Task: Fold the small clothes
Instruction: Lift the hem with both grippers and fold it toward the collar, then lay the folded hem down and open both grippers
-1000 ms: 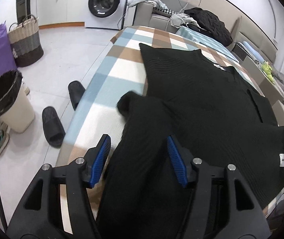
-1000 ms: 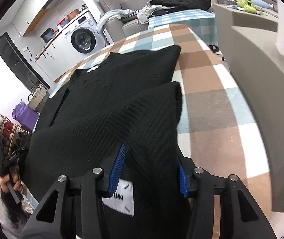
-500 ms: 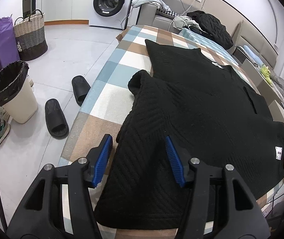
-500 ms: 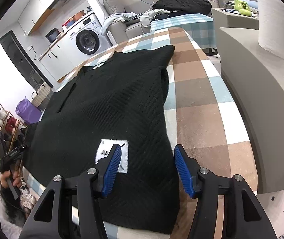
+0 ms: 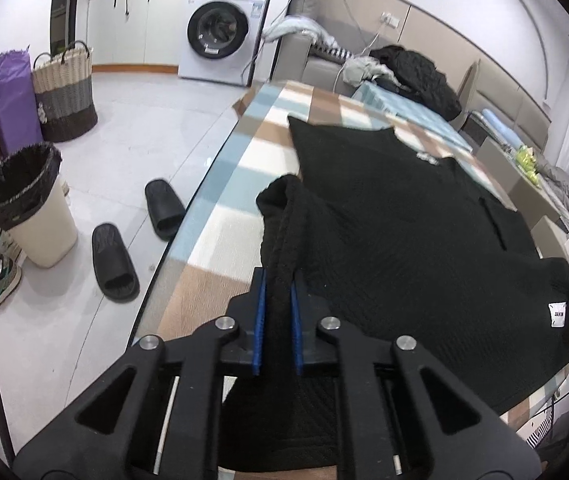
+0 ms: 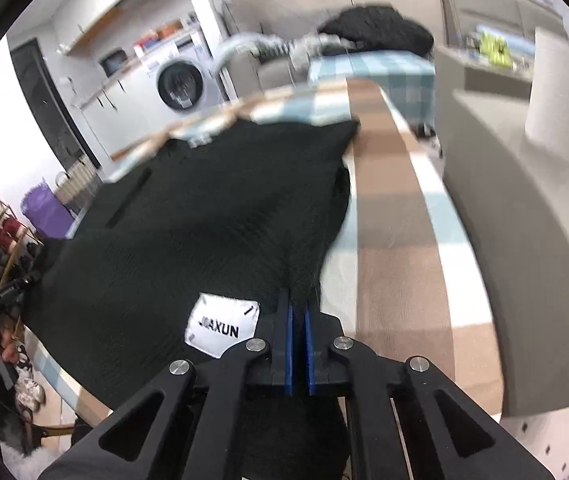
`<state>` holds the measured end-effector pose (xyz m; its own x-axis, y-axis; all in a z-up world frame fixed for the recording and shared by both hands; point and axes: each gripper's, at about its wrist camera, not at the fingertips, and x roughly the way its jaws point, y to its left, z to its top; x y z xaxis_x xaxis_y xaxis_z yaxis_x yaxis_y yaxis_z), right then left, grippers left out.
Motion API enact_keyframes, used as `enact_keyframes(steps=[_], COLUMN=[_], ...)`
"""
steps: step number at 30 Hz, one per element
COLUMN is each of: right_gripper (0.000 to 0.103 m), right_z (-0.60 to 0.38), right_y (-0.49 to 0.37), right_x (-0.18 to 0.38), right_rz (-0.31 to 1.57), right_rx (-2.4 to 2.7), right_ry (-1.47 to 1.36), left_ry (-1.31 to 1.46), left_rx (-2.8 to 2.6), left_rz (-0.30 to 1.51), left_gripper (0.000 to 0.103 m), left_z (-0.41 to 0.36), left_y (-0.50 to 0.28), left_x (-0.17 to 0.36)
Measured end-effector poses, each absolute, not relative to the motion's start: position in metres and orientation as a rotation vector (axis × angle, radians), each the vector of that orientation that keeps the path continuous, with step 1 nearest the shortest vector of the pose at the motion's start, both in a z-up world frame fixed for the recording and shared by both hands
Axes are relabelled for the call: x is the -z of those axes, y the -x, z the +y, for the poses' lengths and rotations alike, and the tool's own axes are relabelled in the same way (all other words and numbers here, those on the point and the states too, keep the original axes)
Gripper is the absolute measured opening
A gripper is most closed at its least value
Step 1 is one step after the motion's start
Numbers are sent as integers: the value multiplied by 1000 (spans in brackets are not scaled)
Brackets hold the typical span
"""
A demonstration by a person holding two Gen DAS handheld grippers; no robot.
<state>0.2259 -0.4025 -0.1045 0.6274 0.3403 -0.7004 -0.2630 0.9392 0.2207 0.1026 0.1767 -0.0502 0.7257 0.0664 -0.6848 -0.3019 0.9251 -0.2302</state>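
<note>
One checked counter (image 5: 220,216) carries the work, its brown, blue and white squares showing on both sides of the garment. Spread across it lies the black knit sweater (image 5: 404,220), mostly flat, with its near hem hanging over the counter's front edge. Along the left side, a raised ridge of fabric runs from a bunched cuff back toward the camera. The left hand-held gripper (image 5: 275,320) is clamped on that ridge, the blue pads pressed against the knit from either side. The right hand-held gripper (image 6: 298,344) is likewise closed on the sweater's opposite edge (this view is motion-blurred), with a thin pinch of fabric between its blue pads. Just beside that grip sits a white label (image 6: 222,330) printed with dark lettering, sewn near the hem.
</note>
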Motion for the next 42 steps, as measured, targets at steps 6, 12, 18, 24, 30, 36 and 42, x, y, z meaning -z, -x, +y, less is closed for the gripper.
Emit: enact_keyframes(steps=[6,12,18,24,30,36,42], right_gripper=[4,4,4,4,30,40,36], right_z=[-397,-400,-393,-393,-396,-409,-400], right_y=[-221,-246,-294,-335,-342,-321,-293], right_x=[67,42,54,88,108,120,110], right_rz=[682,587,616,748,839,889,878], right_rx=[-386,-328,-246,-176,-163,-200,-267], right_ry=[-85,-137,-228,-273,-258,-284,-245], left_ry=[330,325,361,334,381,380,376], left_rx=[-186,-198,-224,-270,-279,-282,-255], left_rz=[651,579,592,708,792,794,776], left_gripper=[5,4,4,4,14,40,40], left_z=[176,185,201,204,214,215,206], left_y=[-109,-134,-178,-219,-232,-219,-200], left_x=[21,-6,1,38,63,71,62])
